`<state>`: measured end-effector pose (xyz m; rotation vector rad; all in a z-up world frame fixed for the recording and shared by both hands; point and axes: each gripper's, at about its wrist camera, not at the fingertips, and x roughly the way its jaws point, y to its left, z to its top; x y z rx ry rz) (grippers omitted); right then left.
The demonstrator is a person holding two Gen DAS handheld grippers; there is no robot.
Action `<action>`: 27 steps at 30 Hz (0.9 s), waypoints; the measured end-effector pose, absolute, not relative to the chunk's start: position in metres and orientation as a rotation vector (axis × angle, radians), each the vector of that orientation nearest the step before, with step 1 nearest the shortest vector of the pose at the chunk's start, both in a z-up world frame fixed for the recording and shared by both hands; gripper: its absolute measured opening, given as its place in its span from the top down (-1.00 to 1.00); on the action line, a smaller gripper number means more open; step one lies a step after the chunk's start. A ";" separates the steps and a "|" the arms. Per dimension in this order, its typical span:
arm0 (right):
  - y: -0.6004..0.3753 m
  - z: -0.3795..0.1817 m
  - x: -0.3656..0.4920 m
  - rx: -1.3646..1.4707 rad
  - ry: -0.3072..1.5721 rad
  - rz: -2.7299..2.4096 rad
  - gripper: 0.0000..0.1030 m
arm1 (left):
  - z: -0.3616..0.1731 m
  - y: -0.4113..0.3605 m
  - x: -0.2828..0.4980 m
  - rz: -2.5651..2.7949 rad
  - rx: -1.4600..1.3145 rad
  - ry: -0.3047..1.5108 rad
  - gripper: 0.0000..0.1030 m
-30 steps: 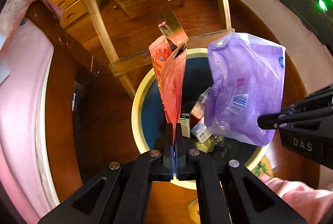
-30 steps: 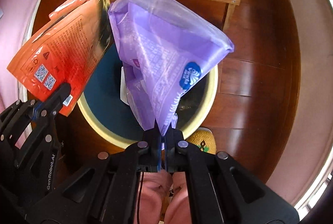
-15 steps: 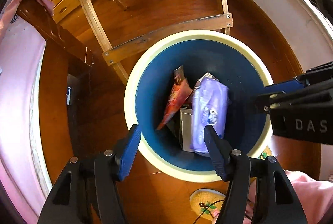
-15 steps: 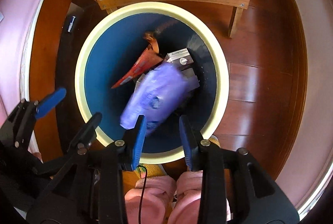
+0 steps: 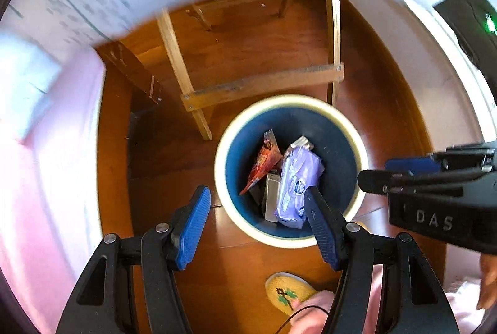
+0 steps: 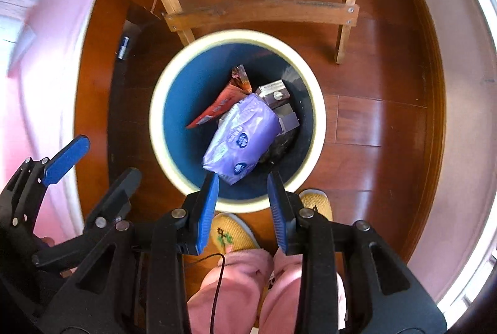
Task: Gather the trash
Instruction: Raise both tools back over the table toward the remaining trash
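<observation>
A crumpled purple bag (image 6: 240, 136) and red packet (image 6: 217, 108) lie inside the bin (image 6: 161, 104). Both the left gripper (image 5: 259, 203) and the right gripper (image 6: 242, 188) gape empty. Only the right wrist view shows both slippers (image 6: 231, 236).

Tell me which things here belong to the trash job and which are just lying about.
Job: round blue bin with cream rim; purple plastic wrapper; orange foil packet; small cardboard boxes.

Lying about: wooden chair frame; yellow knitted slippers; pink bedding.
</observation>
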<state>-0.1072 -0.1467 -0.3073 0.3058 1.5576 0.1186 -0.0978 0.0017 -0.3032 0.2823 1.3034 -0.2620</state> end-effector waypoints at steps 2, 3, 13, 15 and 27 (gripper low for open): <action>-0.140 -0.293 -0.092 0.311 1.542 0.113 0.43 | -0.272 0.004 -0.094 -0.249 0.258 1.303 -0.24; -0.142 -0.273 -0.092 0.315 1.529 0.112 0.43 | -0.259 0.004 -0.094 -0.244 0.248 1.301 -0.24; -0.150 -0.092 -0.085 0.315 1.407 0.121 0.43 | -0.082 0.012 -0.075 -0.199 0.180 1.232 -0.24; -0.151 -0.052 -0.084 0.308 1.379 0.122 0.43 | -0.046 0.015 -0.070 -0.189 0.160 1.219 -0.24; -0.158 0.106 -0.080 0.306 1.198 0.097 0.43 | 0.094 0.029 -0.063 -0.204 0.117 1.102 -0.24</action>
